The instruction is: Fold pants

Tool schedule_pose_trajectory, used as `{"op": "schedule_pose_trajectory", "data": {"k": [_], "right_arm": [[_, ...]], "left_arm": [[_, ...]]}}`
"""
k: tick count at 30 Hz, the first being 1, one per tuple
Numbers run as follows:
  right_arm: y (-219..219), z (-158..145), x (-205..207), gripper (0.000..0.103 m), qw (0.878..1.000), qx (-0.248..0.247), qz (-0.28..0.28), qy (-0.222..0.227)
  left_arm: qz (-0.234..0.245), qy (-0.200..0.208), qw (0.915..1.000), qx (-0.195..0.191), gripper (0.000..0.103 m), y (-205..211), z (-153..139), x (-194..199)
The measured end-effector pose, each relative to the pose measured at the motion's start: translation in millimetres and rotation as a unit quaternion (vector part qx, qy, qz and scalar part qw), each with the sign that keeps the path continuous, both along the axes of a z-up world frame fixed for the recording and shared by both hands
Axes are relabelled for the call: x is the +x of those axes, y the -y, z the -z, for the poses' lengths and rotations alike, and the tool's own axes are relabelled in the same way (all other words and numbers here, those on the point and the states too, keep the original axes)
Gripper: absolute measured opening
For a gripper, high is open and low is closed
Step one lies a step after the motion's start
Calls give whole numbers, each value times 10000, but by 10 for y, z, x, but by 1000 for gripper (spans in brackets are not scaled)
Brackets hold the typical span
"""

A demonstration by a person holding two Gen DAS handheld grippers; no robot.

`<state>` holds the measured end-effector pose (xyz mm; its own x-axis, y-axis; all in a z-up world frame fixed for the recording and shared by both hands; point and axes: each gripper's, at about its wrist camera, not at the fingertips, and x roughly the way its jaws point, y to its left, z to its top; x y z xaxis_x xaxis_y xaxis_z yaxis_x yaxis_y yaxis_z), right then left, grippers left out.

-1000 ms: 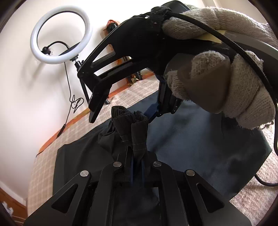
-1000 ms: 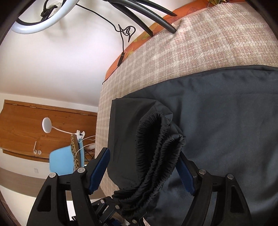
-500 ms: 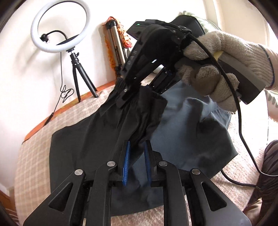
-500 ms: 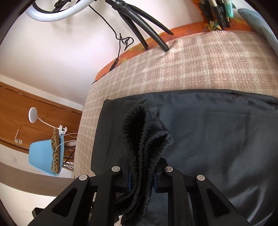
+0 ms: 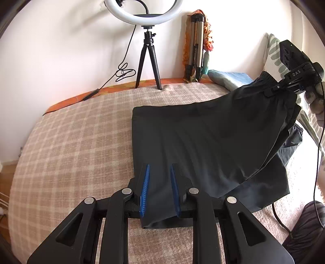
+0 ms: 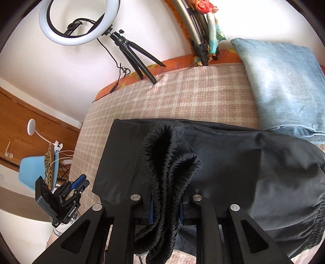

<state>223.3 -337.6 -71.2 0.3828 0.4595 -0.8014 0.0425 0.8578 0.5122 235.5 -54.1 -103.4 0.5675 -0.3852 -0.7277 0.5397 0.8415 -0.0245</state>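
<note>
The left gripper, jaws parted around the near hem, rests at six o'clock while the right gripper clamps the gathered elastic waistband, lifting the black fabric pants off the plaid bed toward two o'clock, apparently to fold them over.

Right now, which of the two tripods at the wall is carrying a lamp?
The black tripod, legs spread, carries the ring light. The silver tripod stands folded beside it, bearing only colourful cloth.

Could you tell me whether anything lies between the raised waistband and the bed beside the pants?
Nothing visible does. The right claw holds the waistband above the pants; the jeans lie off to the side.
</note>
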Motion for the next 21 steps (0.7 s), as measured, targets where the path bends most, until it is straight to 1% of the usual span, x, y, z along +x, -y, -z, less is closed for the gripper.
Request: {"op": "schedule_pose_trajectory", "data": {"k": [6, 11, 17, 20, 21], "right_arm": [[584, -71, -276, 16, 9994, -243, 260, -16], [1010, 29, -480, 16, 9976, -436, 519, -120], [1495, 152, -654, 16, 9936, -744, 828, -188], [1727, 270, -676, 17, 9939, -562, 922, -223], [1765, 327, -673, 22, 9946, -473, 894, -248]], "left_arm": [[137, -128, 9998, -28, 19, 254, 50, 17], [250, -211, 9994, 71, 19, 431, 115, -25], [282, -280, 9991, 162, 19, 512, 166, -57], [304, -386, 9986, 183, 19, 558, 215, -59], [327, -410, 9984, 210, 19, 585, 235, -64]]}}
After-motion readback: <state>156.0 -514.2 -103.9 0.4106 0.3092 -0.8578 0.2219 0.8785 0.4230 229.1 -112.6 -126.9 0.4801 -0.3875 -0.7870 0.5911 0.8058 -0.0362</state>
